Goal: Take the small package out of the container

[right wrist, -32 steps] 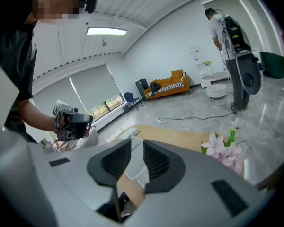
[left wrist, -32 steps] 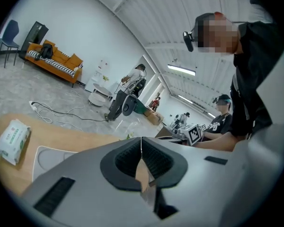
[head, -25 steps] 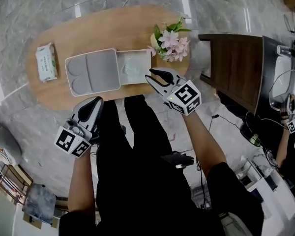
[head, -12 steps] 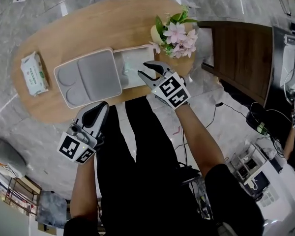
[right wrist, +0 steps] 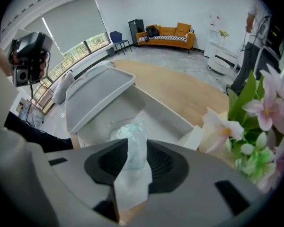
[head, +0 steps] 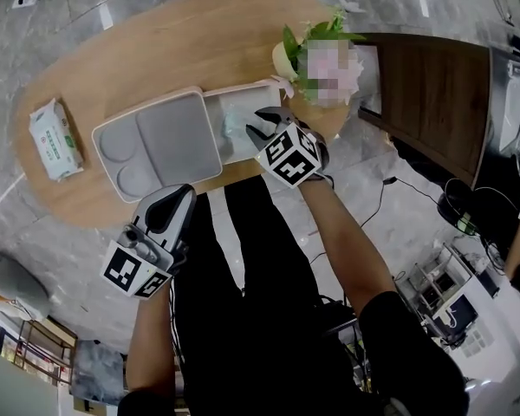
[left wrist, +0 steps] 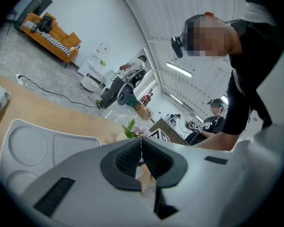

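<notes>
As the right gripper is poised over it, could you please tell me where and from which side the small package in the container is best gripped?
Probably its bunched upper end, from straight above: the small package lies low in the open container, whose walls bar a sideways approach. The right gripper, whose jaws have just been opening, has that end between them, not yet pinched.

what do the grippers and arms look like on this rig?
Both alike: left gripper and right gripper have pale grey rounded shells, black ribbed pads and a cube of black-and-white square markers at the back. No cables seen on them. Forearms bare; black top. Right jaws have just been opening, package between them.
</notes>
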A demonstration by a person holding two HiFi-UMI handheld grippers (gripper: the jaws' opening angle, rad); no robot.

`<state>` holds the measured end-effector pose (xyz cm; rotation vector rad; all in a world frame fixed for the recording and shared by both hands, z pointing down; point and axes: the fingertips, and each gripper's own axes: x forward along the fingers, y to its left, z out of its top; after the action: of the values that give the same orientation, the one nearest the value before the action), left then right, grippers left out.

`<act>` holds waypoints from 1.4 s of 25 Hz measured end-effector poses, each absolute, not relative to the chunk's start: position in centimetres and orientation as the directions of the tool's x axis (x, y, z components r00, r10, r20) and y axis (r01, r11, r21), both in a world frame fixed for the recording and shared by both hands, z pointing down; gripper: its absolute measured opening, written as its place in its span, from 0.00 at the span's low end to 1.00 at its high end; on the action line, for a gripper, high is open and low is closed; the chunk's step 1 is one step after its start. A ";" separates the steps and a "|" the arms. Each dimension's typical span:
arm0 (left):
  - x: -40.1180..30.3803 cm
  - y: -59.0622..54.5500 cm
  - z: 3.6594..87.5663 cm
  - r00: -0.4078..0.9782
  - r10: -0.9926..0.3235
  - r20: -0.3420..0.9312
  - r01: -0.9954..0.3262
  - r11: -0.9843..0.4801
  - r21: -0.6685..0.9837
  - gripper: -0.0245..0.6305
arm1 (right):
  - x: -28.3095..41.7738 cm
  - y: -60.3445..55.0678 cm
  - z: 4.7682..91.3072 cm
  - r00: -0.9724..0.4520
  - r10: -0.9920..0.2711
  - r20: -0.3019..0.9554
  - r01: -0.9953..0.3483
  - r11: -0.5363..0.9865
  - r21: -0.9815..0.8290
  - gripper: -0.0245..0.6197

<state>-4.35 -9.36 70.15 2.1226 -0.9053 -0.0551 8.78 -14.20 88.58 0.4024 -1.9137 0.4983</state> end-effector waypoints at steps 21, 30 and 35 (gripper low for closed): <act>-3.8 -8.2 71.0 0.764 -0.608 0.217 -0.536 -0.411 0.737 0.07 | 8.5 -12.9 92.1 -0.092 -0.014 0.996 -0.314 0.949 -0.016 0.24; -4.1 -8.1 71.4 0.761 -0.613 0.214 -0.533 -0.402 0.745 0.07 | 8.1 -12.0 92.9 -0.040 0.019 0.999 -0.220 0.975 -0.027 0.26; -4.2 -8.2 71.4 0.758 -0.618 0.209 -0.530 -0.397 0.750 0.07 | 8.1 -12.0 93.1 -0.039 0.025 0.999 -0.201 0.979 -0.032 0.25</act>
<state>-4.17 -8.16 71.44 2.0833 -0.8584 -0.1284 8.09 -12.02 93.13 0.1371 -1.6014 0.1828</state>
